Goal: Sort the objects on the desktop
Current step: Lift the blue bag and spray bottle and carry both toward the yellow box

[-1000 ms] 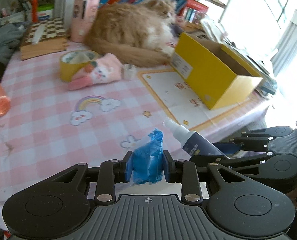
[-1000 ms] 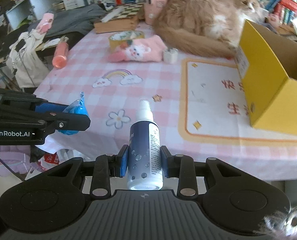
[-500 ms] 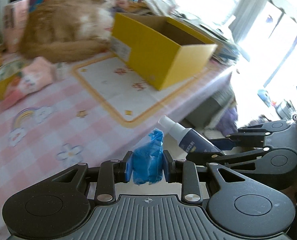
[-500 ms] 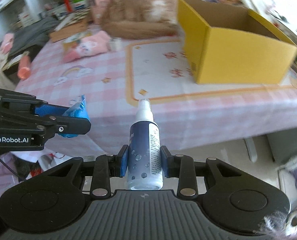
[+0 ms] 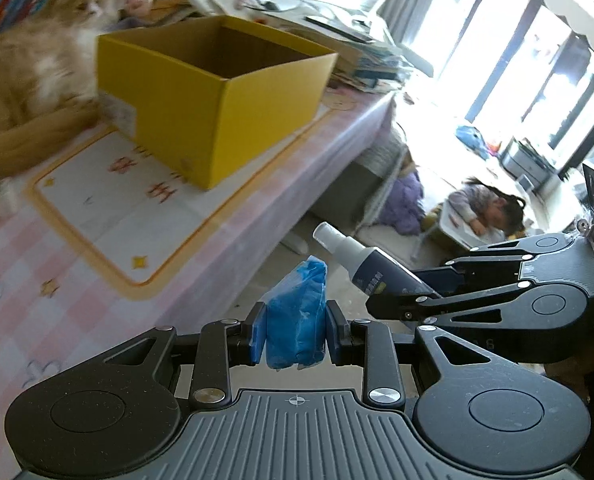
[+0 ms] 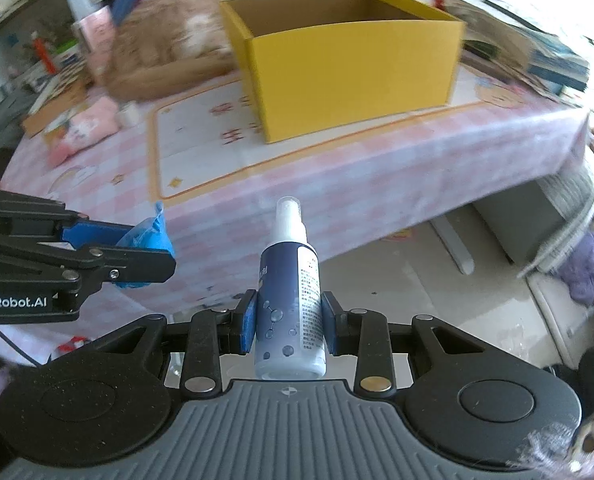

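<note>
Packet: crumpled blue plastic packet [image 5: 295, 316], soft and wrinkled, pinched upright between the two blue pads of the left gripper [image 5: 295, 334], held off the table's near edge over the floor.
Bottle: slim spray bottle [image 6: 289, 312] with a dark blue printed label and a white nozzle, clamped upright by its lower half in the right gripper [image 6: 289, 328], also out beyond the table edge.
Grippers together: the two sit side by side, each closed on its own item, apart from one another.
Box: open yellow cardboard box [image 6: 349, 60], plain brown inside, standing on a white mat with an orange border [image 6: 201, 152]; nothing visible inside it from these angles.
Cat: fluffy orange-and-white cat [image 5: 29, 80] lying right behind the box, its fur against the box's far side.
Other things: pink plush item [image 6: 85, 132] and a small white pot [image 6: 129, 114] further back on the table; stacked books and papers [image 6: 537, 48] beside the box.
Surface: table under a pink checked cloth [image 6: 337, 184] printed with stars and clouds.
Room: bright windows with curtains [image 5: 497, 40]; a person [image 5: 485, 212] sits low at a small table on the floor.
</note>
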A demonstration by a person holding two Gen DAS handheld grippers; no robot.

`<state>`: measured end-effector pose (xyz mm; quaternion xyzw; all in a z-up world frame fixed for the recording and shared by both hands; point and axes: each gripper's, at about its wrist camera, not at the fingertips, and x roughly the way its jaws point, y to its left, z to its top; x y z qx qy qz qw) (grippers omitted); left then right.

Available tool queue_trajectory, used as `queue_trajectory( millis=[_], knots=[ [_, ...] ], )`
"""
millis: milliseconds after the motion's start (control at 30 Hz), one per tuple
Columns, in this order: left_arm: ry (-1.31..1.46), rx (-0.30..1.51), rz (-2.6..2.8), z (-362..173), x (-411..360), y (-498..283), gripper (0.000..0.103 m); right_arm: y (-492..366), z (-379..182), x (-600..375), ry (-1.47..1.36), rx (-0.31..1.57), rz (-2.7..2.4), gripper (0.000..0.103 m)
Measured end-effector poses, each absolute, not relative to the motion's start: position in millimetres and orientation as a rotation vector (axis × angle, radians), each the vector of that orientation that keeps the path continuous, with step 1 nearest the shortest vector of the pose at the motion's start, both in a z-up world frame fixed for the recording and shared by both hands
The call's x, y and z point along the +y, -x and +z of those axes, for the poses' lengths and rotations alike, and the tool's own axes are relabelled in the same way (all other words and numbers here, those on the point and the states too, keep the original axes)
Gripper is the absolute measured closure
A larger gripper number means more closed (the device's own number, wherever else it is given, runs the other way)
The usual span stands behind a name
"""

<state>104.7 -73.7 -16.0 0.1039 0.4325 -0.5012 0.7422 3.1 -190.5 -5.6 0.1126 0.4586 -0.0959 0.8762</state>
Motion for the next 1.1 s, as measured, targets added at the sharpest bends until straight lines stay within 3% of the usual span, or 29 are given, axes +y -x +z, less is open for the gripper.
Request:
queue_trajectory(
  millis=[1100],
  knots=[
    [-0.274, 0.895, -1.151, -0.1, -176.3, -109.0, 0.075, -6.4, -0.1, -294.9, -0.31, 0.933, -0.248, 0.073]
  ],
)
